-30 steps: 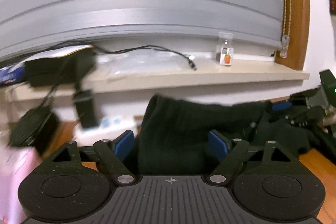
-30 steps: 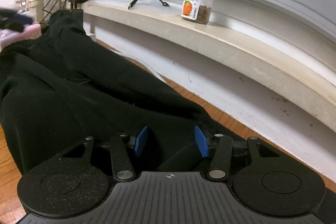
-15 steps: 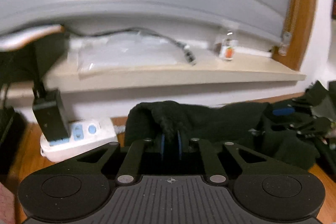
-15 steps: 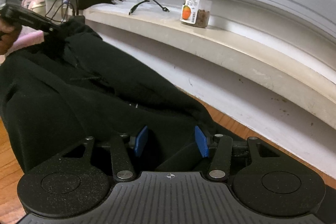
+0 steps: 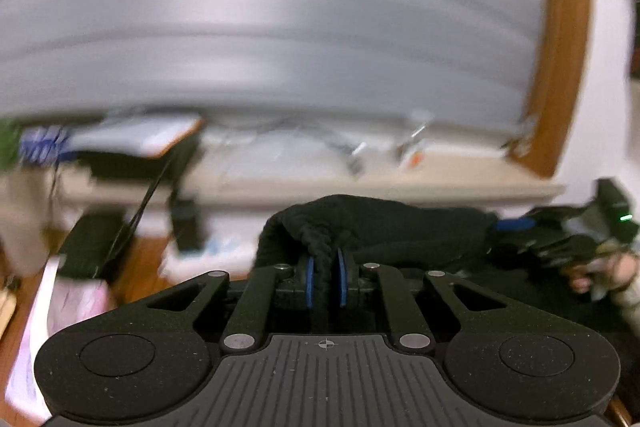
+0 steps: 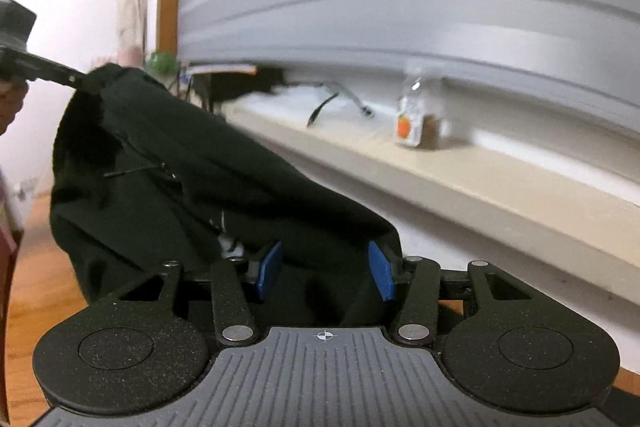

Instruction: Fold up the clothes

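The left claw (image 5: 324,279) has just closed and pinches a fold of the black garment (image 6: 208,163). The right claw (image 6: 326,271), half open, grips a thick bunch of it. The garment hangs between them above the wooden floor (image 6: 44,291). On the sill, the jar (image 6: 418,119) label shows an orange picture; its writing is unreadable.

A wooden table (image 6: 48,291) with an orange-brown grain carries the scene, its bare surface showing at lower left in the right wrist view. Behind it a long pale shelf (image 6: 500,183) runs along the wall beneath grey slatted blinds. On the shelf stands a clear jar (image 6: 418,115) with an orange label and dark contents, upright. Near it to the left lies a dark cable (image 6: 340,99) across a whitish sheet (image 6: 288,95). In the left wrist view, much blurred, a white power strip (image 5: 216,251) lies on the table below the shelf.
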`<state>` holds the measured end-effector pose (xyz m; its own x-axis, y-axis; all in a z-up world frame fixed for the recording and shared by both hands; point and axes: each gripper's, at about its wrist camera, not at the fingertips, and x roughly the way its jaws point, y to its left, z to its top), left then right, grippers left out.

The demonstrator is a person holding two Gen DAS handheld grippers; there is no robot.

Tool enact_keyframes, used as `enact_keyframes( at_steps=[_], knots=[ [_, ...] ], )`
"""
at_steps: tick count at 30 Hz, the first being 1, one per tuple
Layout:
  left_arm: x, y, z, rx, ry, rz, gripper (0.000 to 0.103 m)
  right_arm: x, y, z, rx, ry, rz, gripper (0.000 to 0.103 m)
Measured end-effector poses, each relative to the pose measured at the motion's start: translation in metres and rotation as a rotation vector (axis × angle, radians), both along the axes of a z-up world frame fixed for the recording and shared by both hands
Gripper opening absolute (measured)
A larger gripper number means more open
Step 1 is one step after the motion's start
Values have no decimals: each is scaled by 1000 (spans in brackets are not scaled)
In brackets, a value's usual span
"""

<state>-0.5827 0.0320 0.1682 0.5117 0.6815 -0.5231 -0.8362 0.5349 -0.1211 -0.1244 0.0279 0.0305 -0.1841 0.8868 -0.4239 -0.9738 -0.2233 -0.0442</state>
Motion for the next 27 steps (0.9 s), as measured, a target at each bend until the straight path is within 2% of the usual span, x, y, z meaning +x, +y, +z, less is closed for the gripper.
enact_keyframes(
  at_steps=[3, 5, 8, 10, 13, 16, 21, 27],
  knots=[
    [3, 23, -36, -75, 44, 59, 30, -14, 12, -11, -66, -66, -16, 48],
    [6, 28, -45, -65, 70, 100, 57, -17, 18, -20, -111, -72, -40, 49],
    [13, 29, -39, 8, 97, 152, 73, -15, 17, -22, -127, -51, -47, 51],
    [21, 27, -32, 57, 87, 159, 77, -14, 13, -20, -125, -47, -50, 58],
    [46, 19, -21, 139, 71, 141, 78, -13, 2, -12, -106, -39, -56, 64],
    [79, 9, -16, 195, 54, 76, 80, -11, -8, -8, -106, -21, -65, 64],
    [155, -1, -35, 177, 66, -167, 80, -6, -36, -1, -115, -21, -79, 64],
    [252, 17, -68, 124, 191, -404, 79, 0, -70, 6, -121, -33, -99, 64]
  ],
)
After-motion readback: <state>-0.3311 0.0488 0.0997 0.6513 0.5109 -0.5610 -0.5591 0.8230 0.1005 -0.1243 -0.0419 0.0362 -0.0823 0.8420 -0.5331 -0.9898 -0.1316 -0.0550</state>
